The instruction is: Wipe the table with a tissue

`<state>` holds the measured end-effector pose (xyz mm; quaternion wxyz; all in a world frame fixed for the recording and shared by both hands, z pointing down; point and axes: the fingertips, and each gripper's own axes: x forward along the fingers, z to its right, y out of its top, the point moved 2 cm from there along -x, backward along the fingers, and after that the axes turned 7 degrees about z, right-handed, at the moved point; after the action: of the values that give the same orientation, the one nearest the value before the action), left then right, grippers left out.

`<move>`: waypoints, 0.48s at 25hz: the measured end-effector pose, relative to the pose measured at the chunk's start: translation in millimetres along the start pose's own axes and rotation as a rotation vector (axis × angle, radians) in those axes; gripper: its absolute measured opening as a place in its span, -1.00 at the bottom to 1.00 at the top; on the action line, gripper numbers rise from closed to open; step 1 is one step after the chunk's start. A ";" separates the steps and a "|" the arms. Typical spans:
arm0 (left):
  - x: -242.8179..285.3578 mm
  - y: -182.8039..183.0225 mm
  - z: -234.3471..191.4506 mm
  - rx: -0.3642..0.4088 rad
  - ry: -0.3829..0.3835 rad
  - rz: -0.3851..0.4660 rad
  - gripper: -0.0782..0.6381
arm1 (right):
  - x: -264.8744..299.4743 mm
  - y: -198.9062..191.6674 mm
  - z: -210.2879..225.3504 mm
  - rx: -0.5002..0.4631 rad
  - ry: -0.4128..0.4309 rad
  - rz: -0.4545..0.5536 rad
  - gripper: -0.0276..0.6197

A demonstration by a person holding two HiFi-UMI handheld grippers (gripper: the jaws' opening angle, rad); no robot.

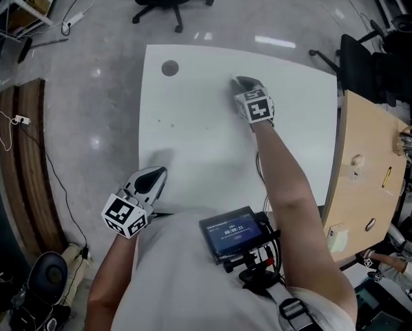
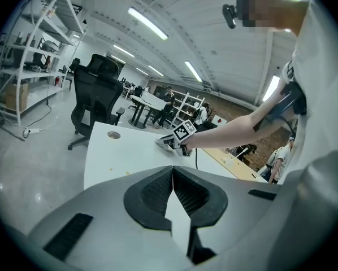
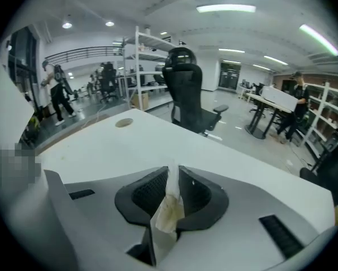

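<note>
The right gripper [image 1: 242,83] reaches over the far part of the white table [image 1: 192,136], its jaws pinched on a crumpled, yellow-stained tissue [image 3: 169,205] that sticks up between the pads. The left gripper [image 1: 156,176] sits at the table's near edge with its jaws closed and empty. A few small specks [image 1: 171,123] dot the tabletop near a round cable hole [image 1: 169,67].

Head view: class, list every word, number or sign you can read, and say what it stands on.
"00:00:31", apparently, on the small screen at the person's chest.
Smaller line above it: too small to read.
The left cube and the right cube: square patterns only, no letters.
</note>
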<state>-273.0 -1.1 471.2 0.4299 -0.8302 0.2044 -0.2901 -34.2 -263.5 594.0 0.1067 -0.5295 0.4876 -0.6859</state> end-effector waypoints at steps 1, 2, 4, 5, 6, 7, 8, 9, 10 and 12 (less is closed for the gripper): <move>-0.5 -1.0 0.7 0.000 0.000 -0.002 -0.76 | -6.5 -6.9 19.8 0.023 -0.057 -0.004 -0.72; -0.9 -2.3 1.5 -0.001 0.000 -0.005 -0.76 | -13.9 -14.5 38.7 0.049 -0.112 -0.010 -0.72; -1.1 -4.6 2.7 -0.002 0.000 -0.008 -0.76 | -28.9 -29.2 71.3 0.102 -0.208 -0.024 -0.72; -1.0 -5.5 3.1 -0.002 0.001 -0.008 -0.76 | -35.9 -35.5 83.9 0.126 -0.248 -0.031 -0.72; -0.7 -6.0 3.5 -0.002 0.002 -0.007 -0.76 | -42.3 -40.7 93.6 0.153 -0.283 -0.036 -0.72; -0.5 -6.4 3.9 -0.002 0.003 -0.007 -0.76 | -48.1 -44.1 100.3 0.188 -0.311 -0.033 -0.72; -0.3 -6.6 4.6 -0.002 0.003 -0.007 -0.76 | -53.7 -45.1 103.9 0.233 -0.329 -0.019 -0.72; -0.1 -6.5 5.4 -0.002 0.002 -0.006 -0.76 | -59.4 -43.6 105.2 0.288 -0.337 0.010 -0.72; 0.3 -6.1 6.2 -0.002 0.001 -0.005 -0.76 | -64.8 -40.7 104.4 0.350 -0.329 0.052 -0.72; 1.7 -5.0 7.0 -0.001 -0.002 0.000 -0.76 | -73.6 -35.2 94.8 0.495 -0.245 0.152 -0.72</move>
<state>-266.7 4.8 472.7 0.4299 -0.8306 0.2042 -0.2892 88.2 -249.8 572.3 0.3417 -0.5283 0.3272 -0.7050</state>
